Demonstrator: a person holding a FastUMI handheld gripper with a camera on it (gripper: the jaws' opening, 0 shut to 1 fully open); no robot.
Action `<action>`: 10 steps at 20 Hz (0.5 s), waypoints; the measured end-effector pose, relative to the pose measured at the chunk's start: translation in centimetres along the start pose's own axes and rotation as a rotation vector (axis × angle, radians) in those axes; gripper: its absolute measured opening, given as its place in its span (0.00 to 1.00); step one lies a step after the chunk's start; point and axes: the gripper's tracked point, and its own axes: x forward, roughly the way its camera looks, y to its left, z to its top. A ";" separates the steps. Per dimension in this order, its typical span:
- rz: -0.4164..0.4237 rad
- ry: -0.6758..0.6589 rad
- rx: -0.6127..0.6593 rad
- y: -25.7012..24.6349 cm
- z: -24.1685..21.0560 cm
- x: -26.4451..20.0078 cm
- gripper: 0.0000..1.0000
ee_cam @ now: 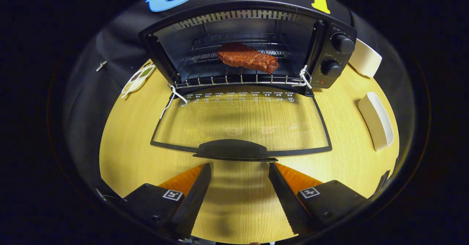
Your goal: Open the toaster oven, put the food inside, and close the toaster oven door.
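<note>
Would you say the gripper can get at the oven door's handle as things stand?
Probably yes: the gripper is open with nothing in it, and the handle of the folded-down door lies just ahead of its fingers, nothing between.

Lowered door [242, 122] blocks the way ahead of the spread, empty tool [240, 168].

The black metal toaster oven [253, 43] stands open on the wooden table, its glass door [242, 122] folded down flat toward the fingers, the dark handle [234, 150] just ahead of them. A reddish-brown slab of meat [247, 58] lies on the wire rack [238, 78] inside.
</note>
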 end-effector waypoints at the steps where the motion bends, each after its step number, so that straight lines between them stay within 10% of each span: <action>1: -0.005 0.006 -0.002 0.0 -0.1 0.3 0.99; 10: -0.023 -0.065 0.036 0.1 0.7 -0.7 0.97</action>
